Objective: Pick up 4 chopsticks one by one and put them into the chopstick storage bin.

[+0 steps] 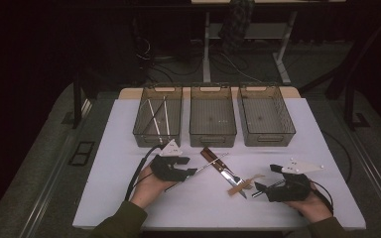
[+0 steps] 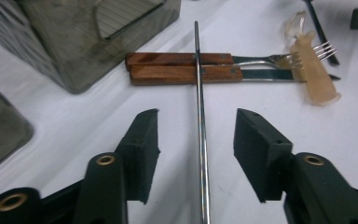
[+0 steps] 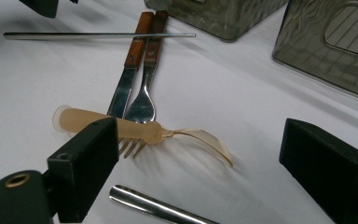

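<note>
- While your left claw (image 2: 198,128) sits low over the white bench (image 1: 119,198), count three grey mesh bins (image 1: 213,119) in a row at the far edge, at 12 o'clock from your hands.
- Two thin white sticks lie in the left bin (image 1: 157,118); I can't tell what they are.
- One long steel rod (image 2: 200,121) lies on the bench, running from your left claw toward 1 o'clock in the high view, its far end across the wooden handles.
- Two wood-handled pieces lie side by side, touching: one knife (image 3: 123,70) and one fork (image 3: 147,74).
- One translucent amber plastic spoon (image 3: 144,130) lies across the knife blade and the fork tines.
- One more steel tube (image 3: 154,205) shows at 6 o'clock in the right gripper view, just in front of that claw.
- Your left claw is partly open, with the steel rod running straight up the gap between the two pads. Neither pad presses on it; bench shows on both sides of the rod.
- Your right claw (image 3: 205,172) stands wide apart, holding nothing. Its left pad overlaps the spoon's handle in its own view, but whether it touches I can't tell.
- In the high view your right claw (image 1: 260,188) rests near the spoon, at 3 o'clock from the cutlery pile.
</note>
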Motion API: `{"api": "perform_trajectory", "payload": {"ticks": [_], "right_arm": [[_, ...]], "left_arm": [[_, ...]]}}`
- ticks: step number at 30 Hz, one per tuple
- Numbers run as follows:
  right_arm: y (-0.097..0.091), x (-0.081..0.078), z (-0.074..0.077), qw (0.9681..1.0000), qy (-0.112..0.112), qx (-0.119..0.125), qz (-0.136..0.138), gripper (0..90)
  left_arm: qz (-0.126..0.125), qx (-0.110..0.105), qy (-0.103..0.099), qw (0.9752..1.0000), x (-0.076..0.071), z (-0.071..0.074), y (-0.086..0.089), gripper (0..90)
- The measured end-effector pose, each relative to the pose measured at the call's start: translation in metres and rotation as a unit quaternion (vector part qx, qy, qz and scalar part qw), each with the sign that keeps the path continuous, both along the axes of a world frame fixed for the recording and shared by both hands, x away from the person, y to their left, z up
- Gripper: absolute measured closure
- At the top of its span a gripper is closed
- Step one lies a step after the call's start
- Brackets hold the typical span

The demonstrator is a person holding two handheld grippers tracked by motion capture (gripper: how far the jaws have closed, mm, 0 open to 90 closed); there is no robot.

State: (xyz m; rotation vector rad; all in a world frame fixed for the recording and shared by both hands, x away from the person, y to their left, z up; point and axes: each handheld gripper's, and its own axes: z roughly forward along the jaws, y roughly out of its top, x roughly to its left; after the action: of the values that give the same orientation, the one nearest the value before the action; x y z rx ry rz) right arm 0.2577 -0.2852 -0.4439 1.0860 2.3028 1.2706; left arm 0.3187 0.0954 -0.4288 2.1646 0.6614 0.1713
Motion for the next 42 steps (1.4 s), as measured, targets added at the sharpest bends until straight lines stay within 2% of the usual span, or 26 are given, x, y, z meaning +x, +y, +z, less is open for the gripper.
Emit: {"api": "perform_trajectory", "payload": {"ticks": [8,11,14,23,31,42], "right_arm": [[0.0,0.0,0.0,1.0,0.001,-0.004,0.0,11.3],[0.0,0.0,0.0,1.0,0.0,-0.004,0.001,11.3],[0.001,0.0,0.0,1.0,0.0,-0.005,0.001,11.2],[0.001,0.0,0.0,1.0,0.0,-0.005,0.001,11.3],[0.0,0.0,0.0,1.0,0.0,-0.006,0.0,11.3],[0.0,0.0,0.0,1.0,0.0,-0.006,0.0,11.3]], "left_arm": [[-0.012,0.015,0.02,0.9996,0.002,-0.009,-0.007,61.6],[-0.018,0.028,0.021,0.9992,0.002,-0.012,-0.011,65.8],[-0.019,0.031,0.025,0.999,0.001,-0.014,-0.013,69.0],[-0.023,0.049,0.024,0.9983,0.001,-0.018,-0.016,72.9],[-0.02,0.06,0.01,0.9979,-0.001,-0.018,-0.018,76.9],[-0.017,0.059,0.014,0.998,0.0,-0.019,-0.017,83.4]]}}
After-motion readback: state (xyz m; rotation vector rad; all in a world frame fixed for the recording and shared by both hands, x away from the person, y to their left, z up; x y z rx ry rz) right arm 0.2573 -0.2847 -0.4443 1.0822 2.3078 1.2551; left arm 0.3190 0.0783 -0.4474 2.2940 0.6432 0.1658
